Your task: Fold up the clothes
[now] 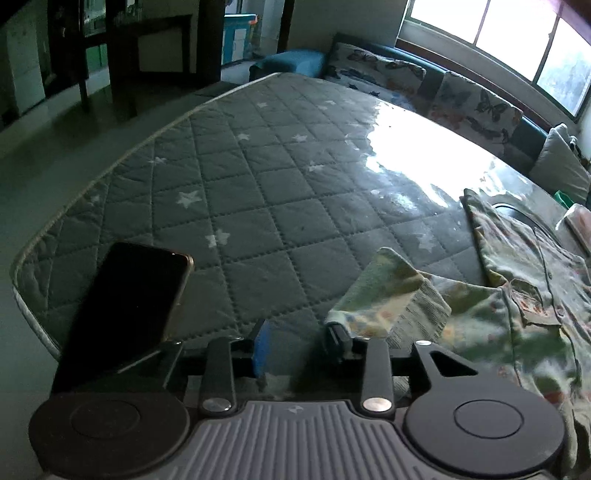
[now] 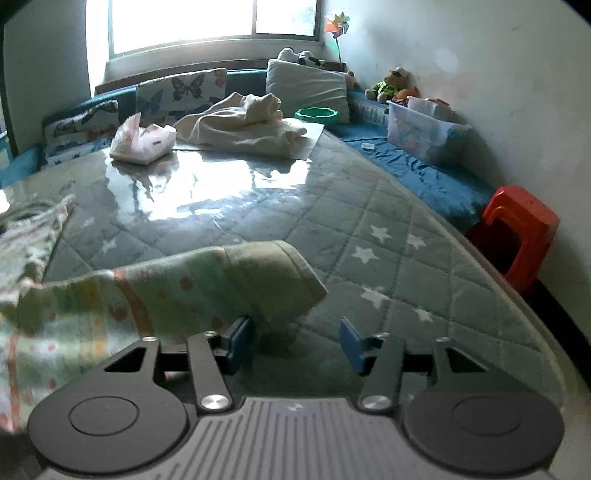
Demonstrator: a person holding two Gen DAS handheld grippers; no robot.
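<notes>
Nearest in the left wrist view, the left gripper has its 2 jaws standing apart. The blue pad on one side is bare, and the other finger sits under the edge of a sleeve cuff, which drapes over its tip without being pinched. A dark phone is mounted on the gripper's left side.

In the right wrist view, the right gripper also has its jaws apart, with the blue pads wide of each other and only bedding between them. The other sleeve's cuff hangs just over the inner pad; whether it touches cannot be told.

The patterned shirt lies spread on the near part of the quilted star bedspread, between the 2 grippers, its collar toward the window.

Farther back, a shiny patch of clear sheet glares on the bedspread. Beyond it lie a cream cloth heap and a pink-and-white plastic bag, with a green bowl behind. Butterfly cushions and a grey pillow line the far side under the window. A clear storage box and a red stool stand at the right.
</notes>
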